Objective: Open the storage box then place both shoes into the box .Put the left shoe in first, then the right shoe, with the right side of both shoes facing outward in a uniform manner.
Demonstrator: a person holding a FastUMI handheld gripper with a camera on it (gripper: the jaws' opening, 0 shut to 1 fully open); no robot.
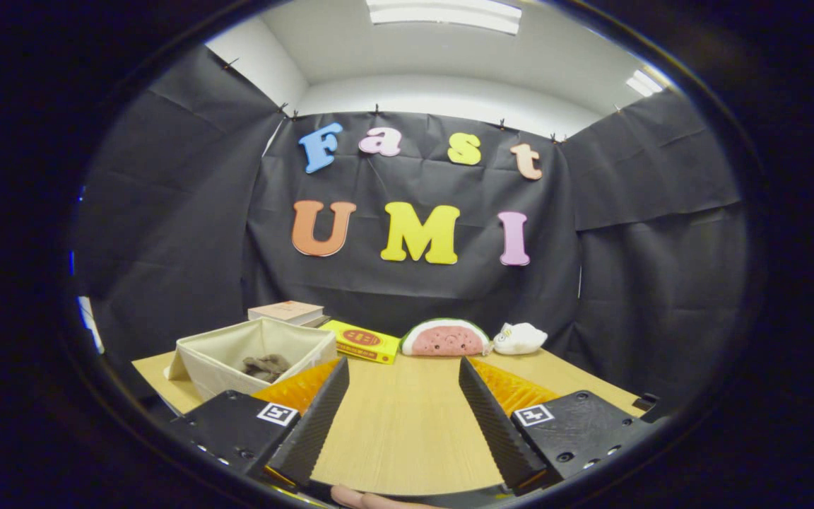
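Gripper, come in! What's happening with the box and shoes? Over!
Gripper open, holding nothing. Storage box open beside one finger, something dark inside. Bare table between fingers.

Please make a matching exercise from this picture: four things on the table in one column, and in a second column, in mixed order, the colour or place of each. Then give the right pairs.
Things:
1. storage box
2. flat carton
3. watermelon plush
4. small plush

Descriptions:
A. white, beside the watermelon plush
B. yellow, lying between the storage box and the watermelon plush
C. beige, open at the top, something dark inside
D. pink face with a green rim

Pairs: 1-C, 2-B, 3-D, 4-A

The gripper is open, nothing between its fingers, only bare table.
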